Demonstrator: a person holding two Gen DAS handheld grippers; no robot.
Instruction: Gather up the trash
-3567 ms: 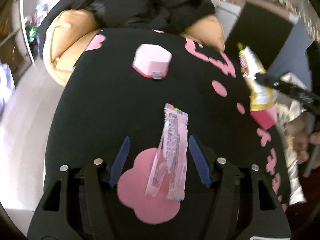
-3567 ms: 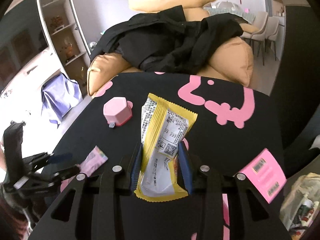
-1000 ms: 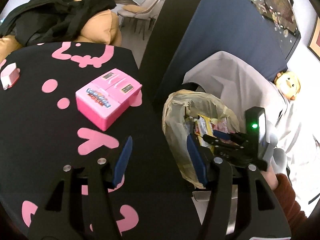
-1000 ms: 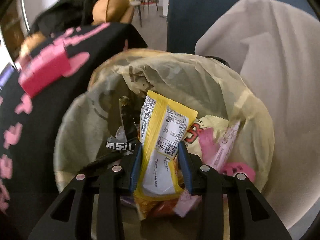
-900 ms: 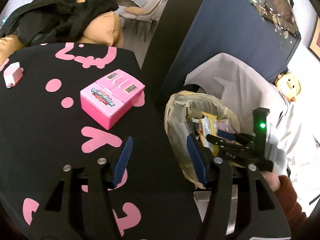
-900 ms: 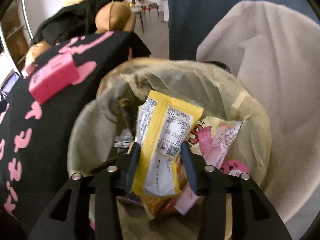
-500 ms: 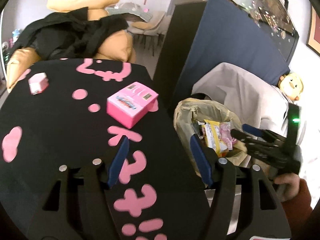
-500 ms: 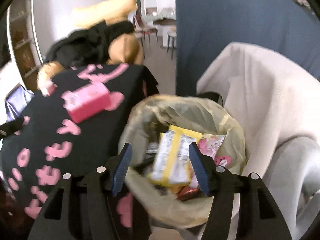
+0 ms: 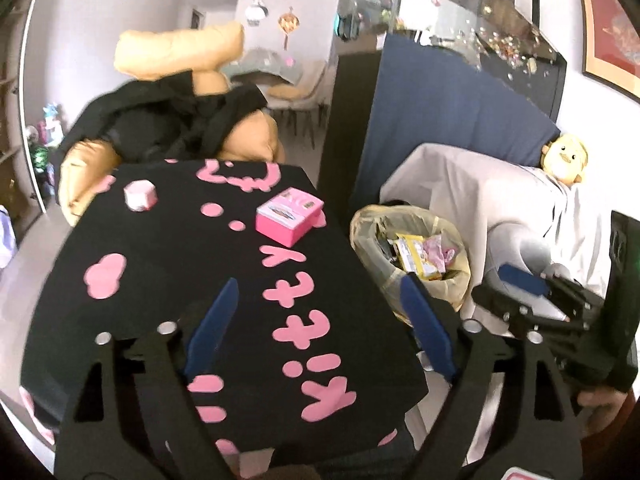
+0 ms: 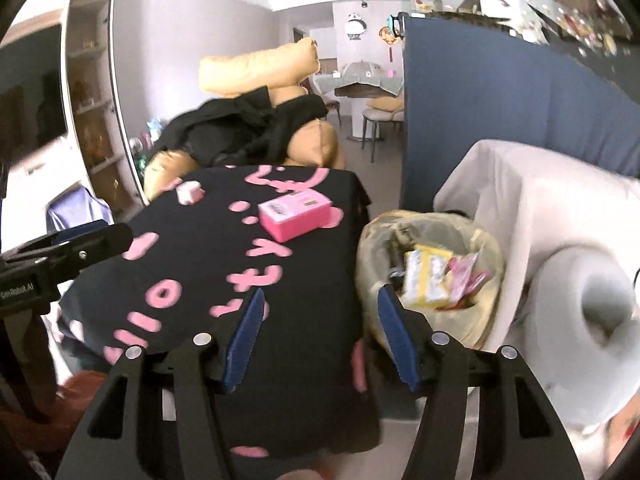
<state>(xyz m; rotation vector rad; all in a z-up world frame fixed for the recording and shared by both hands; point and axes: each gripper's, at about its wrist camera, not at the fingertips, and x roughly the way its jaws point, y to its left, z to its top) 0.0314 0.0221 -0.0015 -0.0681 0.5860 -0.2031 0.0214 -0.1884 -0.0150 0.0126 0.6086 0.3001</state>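
Both wrappers have left the claws and now lie in the bin: the yellow wrapper (image 10: pixel 426 282) rests on top of the heap with the pink wrapper (image 10: pixel 464 276) touching it on one side, inside the trash bin (image 10: pixel 486 248), which stands on the floor just beside the worktop's right edge. Since the earlier frame, both hands have pulled back and upward, so the bin sits farther off in each view. The left claw (image 9: pixel 316 332) has just been opening and stands wide with nothing between its blue pads. The right claw (image 10: pixel 320 338) is likewise parted and empty, its jaws having spread to drop the yellow wrapper.

That suggests this round of collecting is done. What remains on the worktop (image 9: pixel 168 256) looks less like litter: a glossy pink box (image 9: pixel 289 216) near the far right edge and a small pale pink case (image 9: pixel 139 195) toward the far left corner.

The worktop wears a matt black cloth with pink printed shapes. The bin liner is thin, crinkled, yellowish plastic, folded over a round rim. Both wrappers are flat, shiny film, light and easily crumpled. A soft white cover (image 10: pixel 532 200) drapes the seat behind the bin.
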